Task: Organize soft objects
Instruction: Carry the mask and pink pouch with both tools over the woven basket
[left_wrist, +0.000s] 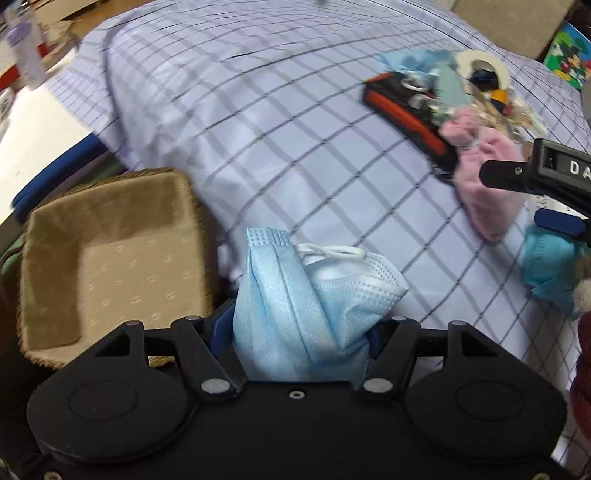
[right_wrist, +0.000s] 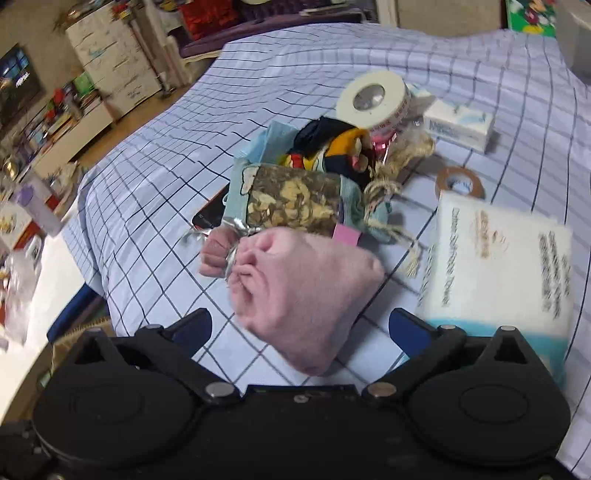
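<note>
Left gripper (left_wrist: 301, 325) is clamped on a crumpled light-blue surgical face mask (left_wrist: 306, 295) with white ear loops; the mask stands up between its two blue-padded fingers. At about nine o'clock from the mask sits an open brown woven basket (left_wrist: 66, 280) with beige cloth lining, at the edge of the bed. Everything lies on a pale blue bedsheet (left_wrist: 258, 129) with a dark grid pattern.

Right gripper (right_wrist: 301, 325) has its jaws spread wide, and no pad presses on anything. Between its fingers, on the sheet, lies a soft pink cloth pouch (right_wrist: 306, 288) tied with a silver ribbon. At twelve o'clock from the pouch is a clear packet of dried herbs (right_wrist: 291, 199) bound with twine, and beyond it a mixed pile of small things. A white roll of tape (right_wrist: 373, 99) stands at about one o'clock, and a white printed box (right_wrist: 498, 258) lies at about three o'clock, just beside the right finger.

In the left wrist view, the right gripper enters from three o'clock, over the pink pouch.
</note>
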